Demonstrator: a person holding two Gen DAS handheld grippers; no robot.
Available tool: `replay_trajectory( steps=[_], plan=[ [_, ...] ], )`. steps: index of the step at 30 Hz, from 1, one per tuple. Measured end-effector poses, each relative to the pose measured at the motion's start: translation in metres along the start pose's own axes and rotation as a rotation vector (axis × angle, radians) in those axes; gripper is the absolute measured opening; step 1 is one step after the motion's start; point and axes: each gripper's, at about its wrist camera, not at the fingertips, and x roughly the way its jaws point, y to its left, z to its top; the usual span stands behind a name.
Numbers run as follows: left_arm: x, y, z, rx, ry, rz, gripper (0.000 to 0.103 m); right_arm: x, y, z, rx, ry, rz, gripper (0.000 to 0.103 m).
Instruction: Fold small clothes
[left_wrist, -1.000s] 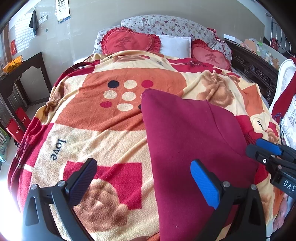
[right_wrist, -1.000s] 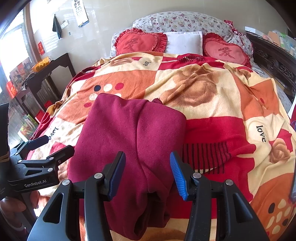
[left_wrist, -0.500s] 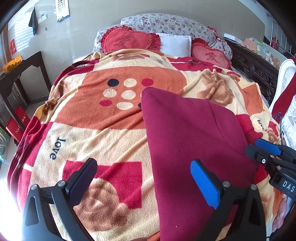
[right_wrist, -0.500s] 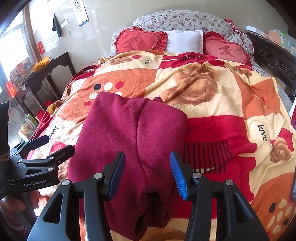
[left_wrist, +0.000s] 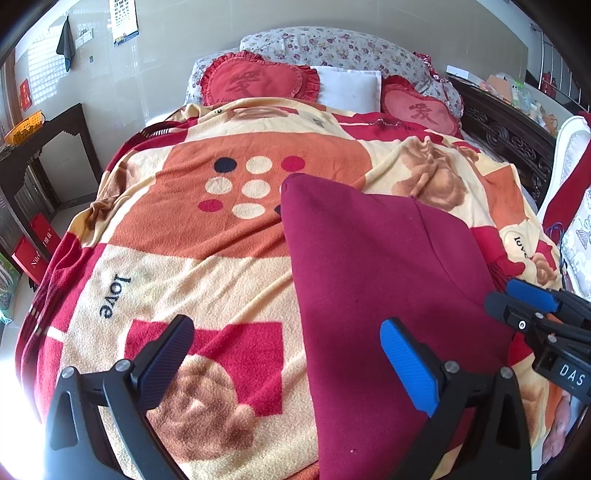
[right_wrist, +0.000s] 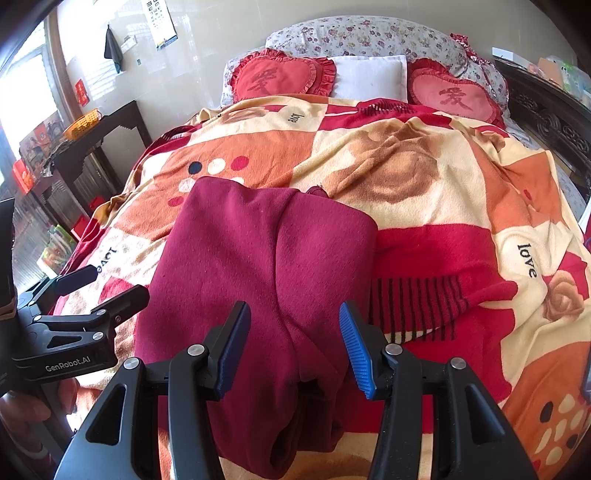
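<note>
Left gripper (left_wrist: 286, 356): jaws apart, empty, above the blanket (left_wrist: 192, 266); maroon garment (left_wrist: 369, 280) under its right finger only. Right gripper (right_wrist: 293, 345): jaws apart, straddling the garment's centre crease near its bottom edge. Garment: soft fleece, folded lengthwise, flat; bare patterned plush blanket on both sides.
</note>
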Motion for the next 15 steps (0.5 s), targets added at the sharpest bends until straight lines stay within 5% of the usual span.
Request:
replay_trajectory(
  steps=[15],
  plan=[
    [-0.0006, 0.0006, 0.0003, 0.014, -0.019, -0.004, 0.103, 0.0005, -0.0014, -0.0009, 0.004, 0.004, 0.0, 0.033]
  ],
)
